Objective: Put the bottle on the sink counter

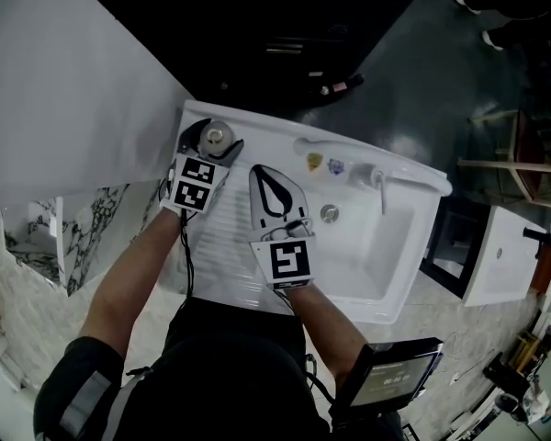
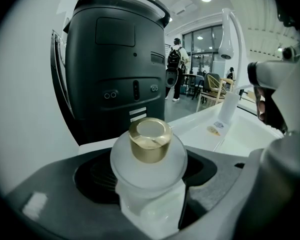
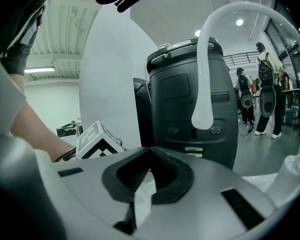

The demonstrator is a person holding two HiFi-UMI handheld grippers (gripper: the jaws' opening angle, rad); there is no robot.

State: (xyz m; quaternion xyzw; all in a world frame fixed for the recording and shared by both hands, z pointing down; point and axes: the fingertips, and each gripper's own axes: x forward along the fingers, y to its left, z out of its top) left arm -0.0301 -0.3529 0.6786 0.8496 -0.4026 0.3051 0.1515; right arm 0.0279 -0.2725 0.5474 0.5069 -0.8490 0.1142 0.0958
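A frosted white bottle (image 2: 149,159) with a gold cap stands upright between the jaws of my left gripper (image 1: 213,137), which is shut on it. In the head view the bottle (image 1: 218,136) is over the far left corner of the white sink counter (image 1: 257,129); I cannot tell whether its base touches the counter. My right gripper (image 1: 256,169) hovers over the ribbed drainboard (image 1: 222,246) just right of the left one, shut with nothing in it. In the right gripper view its jaws (image 3: 150,156) meet at the tips.
The sink basin (image 1: 386,246) with its drain (image 1: 329,213) lies to the right, and a white curved faucet (image 1: 378,187) rises at its back rim. Two small stickers (image 1: 323,163) sit on that rim. A large black machine (image 2: 115,59) stands behind the counter.
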